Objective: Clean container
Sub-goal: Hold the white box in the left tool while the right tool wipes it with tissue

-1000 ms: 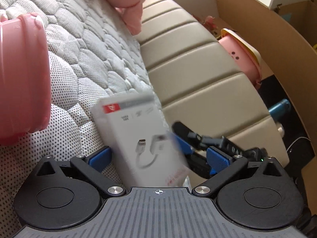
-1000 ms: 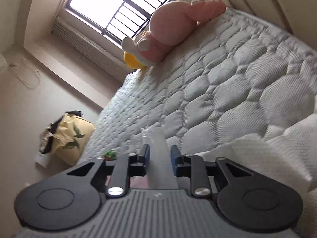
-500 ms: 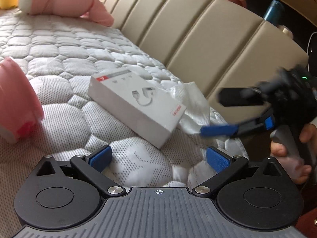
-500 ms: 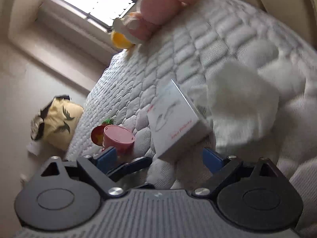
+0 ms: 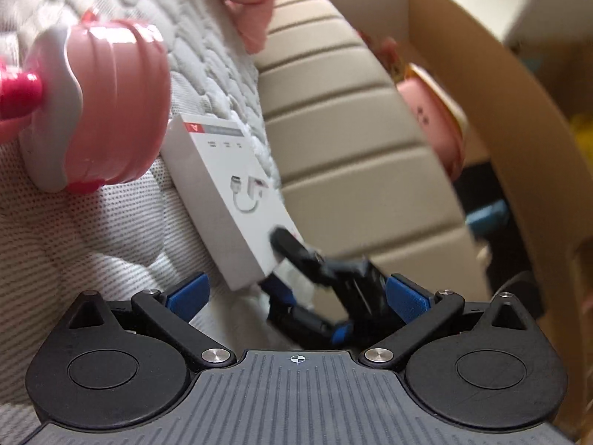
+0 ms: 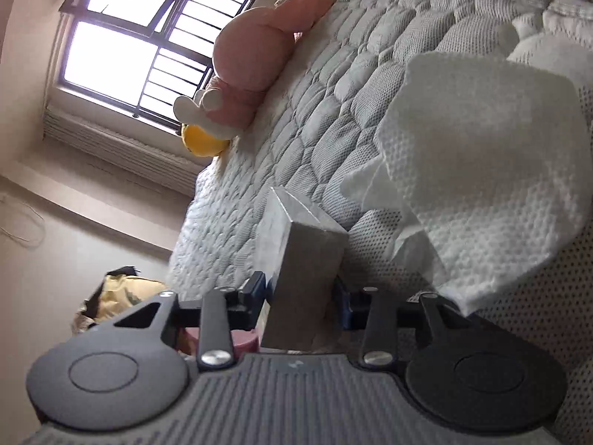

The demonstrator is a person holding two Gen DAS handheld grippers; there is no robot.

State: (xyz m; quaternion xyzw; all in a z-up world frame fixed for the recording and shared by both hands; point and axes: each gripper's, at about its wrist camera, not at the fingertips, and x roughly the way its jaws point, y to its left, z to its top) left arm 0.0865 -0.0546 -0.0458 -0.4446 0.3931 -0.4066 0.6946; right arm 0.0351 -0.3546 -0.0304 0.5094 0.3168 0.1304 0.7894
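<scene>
While the right gripper (image 6: 302,291) is pinching one short end of the white box (image 6: 296,259) between its blue pads, the left gripper (image 5: 296,291) is hanging with its fingers spread wide and nothing between them. Seen from the left wrist, the white box (image 5: 229,200) is lying tilted on the quilted mattress (image 5: 92,230), and the right gripper's dark fingers (image 5: 296,248) are closing on its near corner, blurred by motion.

Taking the white box as the landmark: the pink container (image 5: 100,111) is sitting just up and to the left of it in the left wrist view, lying on its side with a white collar and a red knob facing left; whether it is touching the box cannot be told. A white paper towel (image 6: 478,170) is lying crumpled on the mattress just to the right of the box in the right wrist view. Beyond the box, a beige padded headboard (image 5: 352,129) is running along the mattress edge. Farther past the box, toward the window (image 6: 148,40), a pink plush toy (image 6: 255,59) is resting on the mattress with a yellow part at its far end. Below and left of the box, a yellow bag (image 6: 118,293) is sitting on the floor.
</scene>
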